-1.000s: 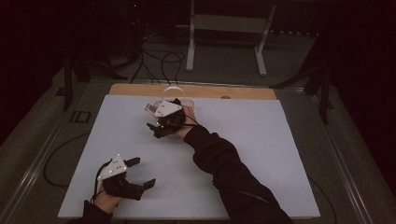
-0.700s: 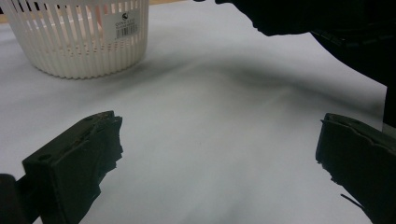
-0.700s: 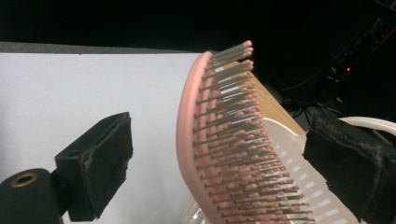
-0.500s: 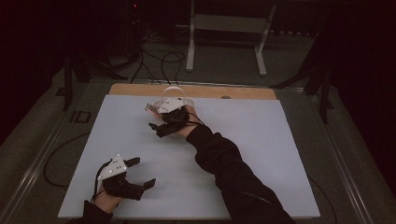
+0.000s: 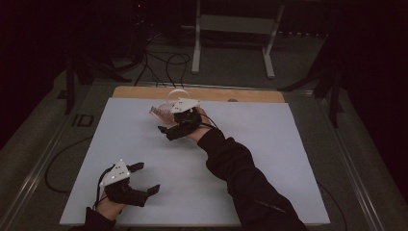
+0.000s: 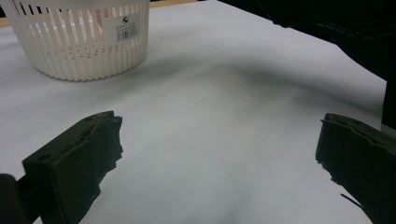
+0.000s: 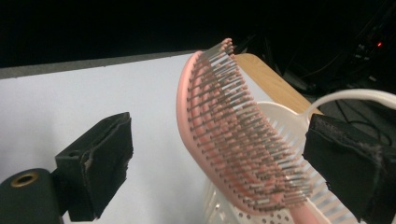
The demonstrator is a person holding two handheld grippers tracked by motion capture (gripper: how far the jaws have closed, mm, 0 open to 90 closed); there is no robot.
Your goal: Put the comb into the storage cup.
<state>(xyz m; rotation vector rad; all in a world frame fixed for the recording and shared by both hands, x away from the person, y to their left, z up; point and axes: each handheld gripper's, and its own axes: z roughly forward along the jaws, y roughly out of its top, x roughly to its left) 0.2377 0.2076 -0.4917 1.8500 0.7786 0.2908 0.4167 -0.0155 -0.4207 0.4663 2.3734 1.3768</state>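
Hairbrush (image 7: 233,135), pink with grey bristles, stands tilted in the white slatted basket (image 7: 289,205), its head rising above the rim and its handle end down inside. Basket position: far edge of the white table sheet (image 5: 269,159), near the wooden strip (image 5: 250,94). Right gripper (image 5: 169,130) sits just beside the basket with its jaws apart on either side of the brush, apparently not touching it. Left gripper (image 5: 144,179) rests at the near left of the sheet, jaws spread wide and holding nothing.
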